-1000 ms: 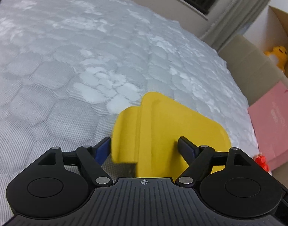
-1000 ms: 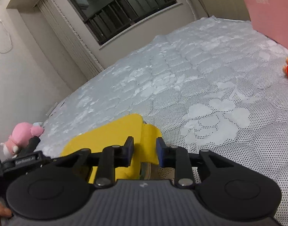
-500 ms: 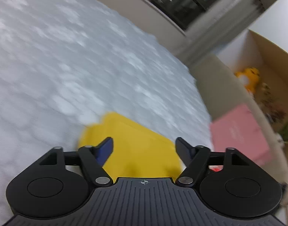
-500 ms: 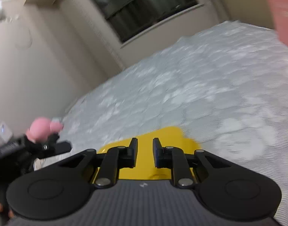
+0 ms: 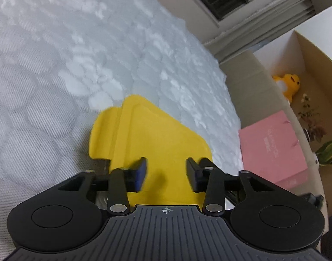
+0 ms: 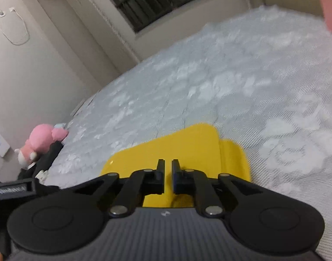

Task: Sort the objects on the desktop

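Left gripper (image 5: 166,174) spread over yellow pouch (image 5: 152,139); right gripper (image 6: 168,175) nearly pressed together (grip on pouch unclear, near edge hidden).

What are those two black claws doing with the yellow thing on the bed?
A person is holding a claw in each hand. The right gripper is pinched nearly shut on the edge of the yellow folder. The left gripper is open over the folder. The bed lies underneath.

A grey-white quilted floral mattress (image 5: 57,69) is carrying a pink plush toy (image 6: 42,140) at its far left edge.
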Action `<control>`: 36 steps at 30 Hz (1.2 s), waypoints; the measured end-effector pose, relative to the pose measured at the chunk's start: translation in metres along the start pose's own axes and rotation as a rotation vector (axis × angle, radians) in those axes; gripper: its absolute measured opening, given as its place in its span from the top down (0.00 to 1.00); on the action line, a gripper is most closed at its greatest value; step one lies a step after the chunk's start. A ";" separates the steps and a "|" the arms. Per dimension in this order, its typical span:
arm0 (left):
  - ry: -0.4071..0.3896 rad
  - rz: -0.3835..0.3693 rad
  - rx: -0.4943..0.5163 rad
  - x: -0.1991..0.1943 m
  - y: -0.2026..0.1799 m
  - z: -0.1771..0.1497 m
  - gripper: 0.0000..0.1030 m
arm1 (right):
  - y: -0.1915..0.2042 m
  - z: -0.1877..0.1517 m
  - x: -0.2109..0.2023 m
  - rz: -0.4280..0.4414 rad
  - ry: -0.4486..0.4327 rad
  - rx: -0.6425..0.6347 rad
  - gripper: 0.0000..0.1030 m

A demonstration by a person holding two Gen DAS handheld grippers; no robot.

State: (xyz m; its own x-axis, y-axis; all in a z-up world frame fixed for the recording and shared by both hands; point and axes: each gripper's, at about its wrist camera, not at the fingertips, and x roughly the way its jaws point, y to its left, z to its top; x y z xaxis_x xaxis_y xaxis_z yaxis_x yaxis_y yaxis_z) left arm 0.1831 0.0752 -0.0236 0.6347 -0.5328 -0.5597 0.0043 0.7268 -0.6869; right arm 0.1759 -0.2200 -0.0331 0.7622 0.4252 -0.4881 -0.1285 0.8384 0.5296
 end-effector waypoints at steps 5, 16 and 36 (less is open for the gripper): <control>-0.063 0.097 0.069 -0.004 -0.014 0.000 0.38 | 0.024 0.011 0.000 -0.062 -0.033 -0.115 0.71; -0.042 0.134 0.169 -0.003 -0.023 -0.012 0.37 | 0.040 0.006 0.034 -0.077 0.069 -0.212 0.75; -0.141 0.116 0.182 -0.042 -0.019 -0.015 0.31 | 0.013 -0.004 -0.030 -0.072 -0.096 -0.080 0.58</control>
State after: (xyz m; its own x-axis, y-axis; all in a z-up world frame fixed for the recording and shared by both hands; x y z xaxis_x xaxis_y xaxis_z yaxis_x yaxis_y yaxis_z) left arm 0.1449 0.0772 0.0057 0.7402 -0.3851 -0.5511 0.0563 0.8524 -0.5199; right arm 0.1486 -0.2208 -0.0142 0.8278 0.3317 -0.4524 -0.1184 0.8916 0.4371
